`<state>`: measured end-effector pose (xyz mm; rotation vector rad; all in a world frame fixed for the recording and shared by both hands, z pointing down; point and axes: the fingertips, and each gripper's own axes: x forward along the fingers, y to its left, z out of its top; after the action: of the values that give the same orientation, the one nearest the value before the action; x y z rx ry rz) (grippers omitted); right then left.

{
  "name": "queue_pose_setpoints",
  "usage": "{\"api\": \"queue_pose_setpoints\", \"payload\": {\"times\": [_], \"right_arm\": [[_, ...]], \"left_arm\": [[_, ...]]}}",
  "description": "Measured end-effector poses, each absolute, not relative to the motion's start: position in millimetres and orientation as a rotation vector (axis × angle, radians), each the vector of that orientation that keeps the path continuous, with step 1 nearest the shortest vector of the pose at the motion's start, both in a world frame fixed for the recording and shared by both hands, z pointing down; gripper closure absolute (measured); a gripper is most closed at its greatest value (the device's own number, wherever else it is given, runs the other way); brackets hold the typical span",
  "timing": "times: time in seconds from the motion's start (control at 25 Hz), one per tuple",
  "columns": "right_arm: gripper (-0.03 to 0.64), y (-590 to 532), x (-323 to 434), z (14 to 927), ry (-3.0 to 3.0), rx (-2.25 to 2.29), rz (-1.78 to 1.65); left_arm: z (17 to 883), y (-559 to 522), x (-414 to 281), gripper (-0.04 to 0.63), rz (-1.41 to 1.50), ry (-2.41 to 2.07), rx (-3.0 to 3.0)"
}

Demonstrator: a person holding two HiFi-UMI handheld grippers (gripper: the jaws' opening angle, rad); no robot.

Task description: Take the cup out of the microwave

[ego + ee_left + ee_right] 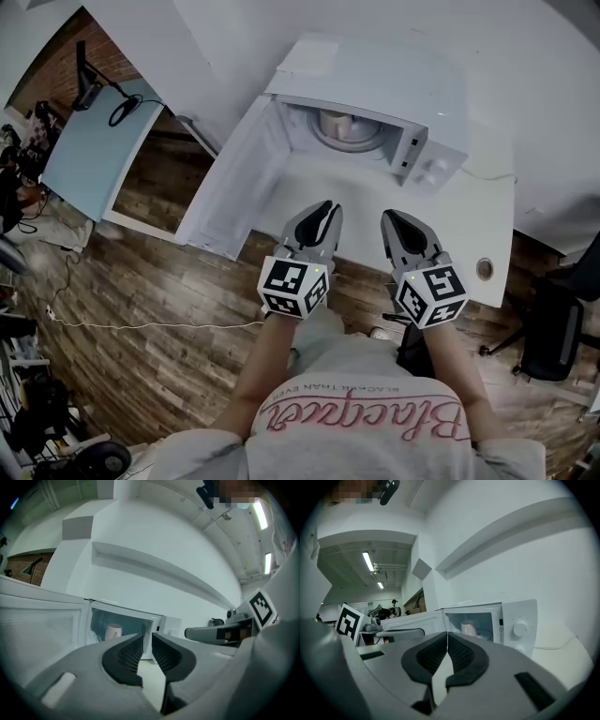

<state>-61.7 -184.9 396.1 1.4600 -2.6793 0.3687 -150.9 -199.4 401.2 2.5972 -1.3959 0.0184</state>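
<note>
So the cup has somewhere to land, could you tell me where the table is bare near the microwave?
Bare tabletop lies in front of the microwave, between its open door and the table's right edge. Its cavity is tight: the cup sits there.

The head view looks steeply down from above the table's [473, 220] near edge; both gripper views sit low, level, facing the open microwave [375, 80], sharing its cavity.

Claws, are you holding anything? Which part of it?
Nothing. The left claw and right claw are empty; the cup sits inside the microwave.
</note>
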Motion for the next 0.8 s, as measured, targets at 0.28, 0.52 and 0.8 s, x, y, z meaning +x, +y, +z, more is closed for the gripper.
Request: {"api": "queue_pose_setpoints", "payload": {"times": [0.28, 0.52, 0.8], "right_arm": [[0.603, -208, -88, 390, -2.656, 1.481, 0.313], [0.603, -226, -106, 394, -2.616, 1.503, 0.333], [0.603, -245, -124, 408, -2.599, 1.485, 0.469]], "left_arm": [[403, -221, -166, 0.589, 0.044, -1.321, 2.621], [409, -231, -171, 0.589, 0.140, -1.232, 2.720], [415, -253, -188, 0.589, 0.071, -1.133, 2.638]]}}
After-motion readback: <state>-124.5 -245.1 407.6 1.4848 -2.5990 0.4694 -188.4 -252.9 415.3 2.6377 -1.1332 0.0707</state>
